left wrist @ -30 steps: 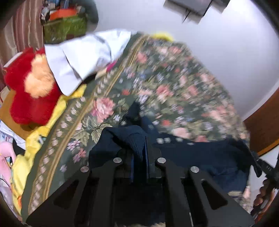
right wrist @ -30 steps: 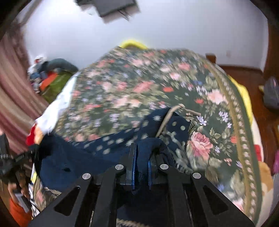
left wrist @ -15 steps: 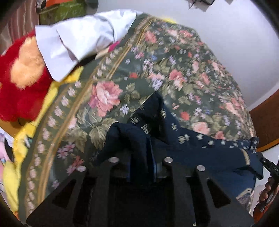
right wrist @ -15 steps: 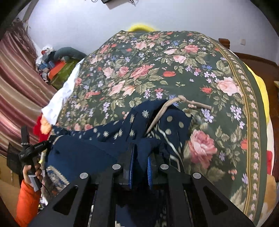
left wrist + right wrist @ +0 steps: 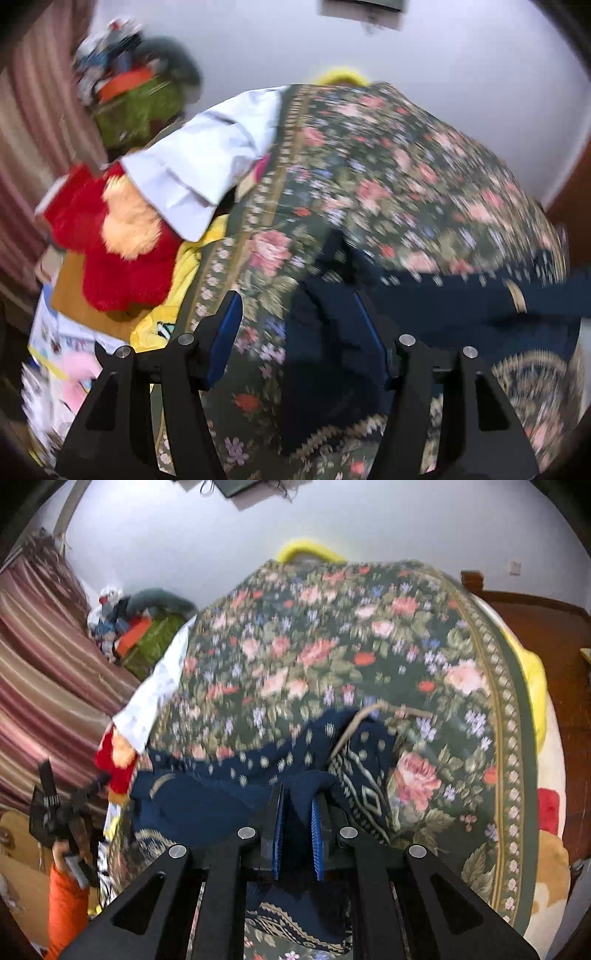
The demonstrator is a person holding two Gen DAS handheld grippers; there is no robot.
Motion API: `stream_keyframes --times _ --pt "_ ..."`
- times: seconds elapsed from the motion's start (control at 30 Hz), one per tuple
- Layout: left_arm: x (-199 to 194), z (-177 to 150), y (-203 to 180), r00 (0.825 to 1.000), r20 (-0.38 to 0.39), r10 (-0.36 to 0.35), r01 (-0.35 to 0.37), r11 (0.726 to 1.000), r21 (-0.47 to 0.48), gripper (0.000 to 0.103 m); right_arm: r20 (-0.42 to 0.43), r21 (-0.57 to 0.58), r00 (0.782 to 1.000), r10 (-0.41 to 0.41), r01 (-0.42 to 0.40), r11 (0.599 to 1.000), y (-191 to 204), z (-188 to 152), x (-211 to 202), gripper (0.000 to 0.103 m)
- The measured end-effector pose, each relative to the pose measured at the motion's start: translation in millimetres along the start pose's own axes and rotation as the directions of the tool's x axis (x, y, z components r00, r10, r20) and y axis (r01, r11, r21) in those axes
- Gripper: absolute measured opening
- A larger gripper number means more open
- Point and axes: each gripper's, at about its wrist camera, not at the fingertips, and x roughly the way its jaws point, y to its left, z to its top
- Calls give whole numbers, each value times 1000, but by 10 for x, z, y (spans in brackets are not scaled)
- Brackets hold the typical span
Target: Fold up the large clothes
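Note:
A navy patterned garment (image 5: 436,306) with pale dots and a drawstring lies across the near part of the floral bedspread (image 5: 388,177). My left gripper (image 5: 301,317) is open, its jaws wide apart, with the garment's left corner lying loose between them. My right gripper (image 5: 297,812) is shut on a fold of the same garment (image 5: 229,805), near its patterned hem. The left wrist view is blurred.
A white cloth (image 5: 207,162) and a red plush toy (image 5: 110,240) lie off the bed's left edge, with a cluttered green bag (image 5: 144,107) behind. A yellow pillow (image 5: 310,550) is at the far end. The other hand-held gripper (image 5: 55,808) shows at left.
My left gripper has opened and let go of the garment's corner, and has pulled back. My right gripper stays shut on its fold.

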Motion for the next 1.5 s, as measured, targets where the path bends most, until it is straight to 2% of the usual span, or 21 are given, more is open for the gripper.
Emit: stream_keyframes --times 0.07,0.13,0.23,0.33,0.5,0.57,0.67,0.77,0.87,0.97,1.1,1.2,1.37,1.5 --pt "-45 -52 -163 1000 -8 -22 23 998 57 61 79 -2 992 -96 97 995 4 75 -167 9" --pt "-61 -104 -319 998 -22 -54 56 994 93 62 104 -4 989 -107 108 994 18 111 -319 9" --pt "-6 -182 -558 993 -52 -110 116 985 128 65 82 -81 993 -90 97 992 140 37 -380 9" --pt "152 -264 -798 988 -81 -129 140 979 147 67 46 -201 993 -108 115 973 373 -176 -294 9" --pt "456 -270 -954 979 -134 -154 167 982 90 67 -68 -330 994 -81 54 942 745 -540 190 9" --pt "576 -219 -978 983 -135 -122 135 986 93 67 -109 -371 989 -101 53 927 869 -643 476 9" --pt "738 -103 -912 993 -118 -31 46 990 132 67 -148 -421 977 -155 79 903 978 -755 900 9" --pt "887 31 -718 991 -114 67 -50 988 149 67 -116 -434 974 -193 125 892 969 -746 1121 9" --pt "951 231 -413 987 -107 117 -107 990 96 67 -91 -360 981 -173 129 924 856 -596 1138 9" --pt "886 390 -147 983 -73 168 -165 986 36 67 -105 -268 987 -124 92 959 767 -478 1114 9" --pt "686 367 -50 995 -53 88 -88 996 -7 67 -80 -282 988 -134 106 954 893 -473 990 9" --pt "455 216 -181 999 -41 13 -12 1000 25 67 -35 -352 987 -155 133 926 1130 -561 842 9" --pt "102 -53 -539 997 -28 -77 79 990 113 67 43 -483 984 -175 174 858 1612 -849 620 9" --pt "-69 -285 -697 990 -29 -140 143 982 123 67 70 -533 983 -172 183 826 1880 -1119 585 9"
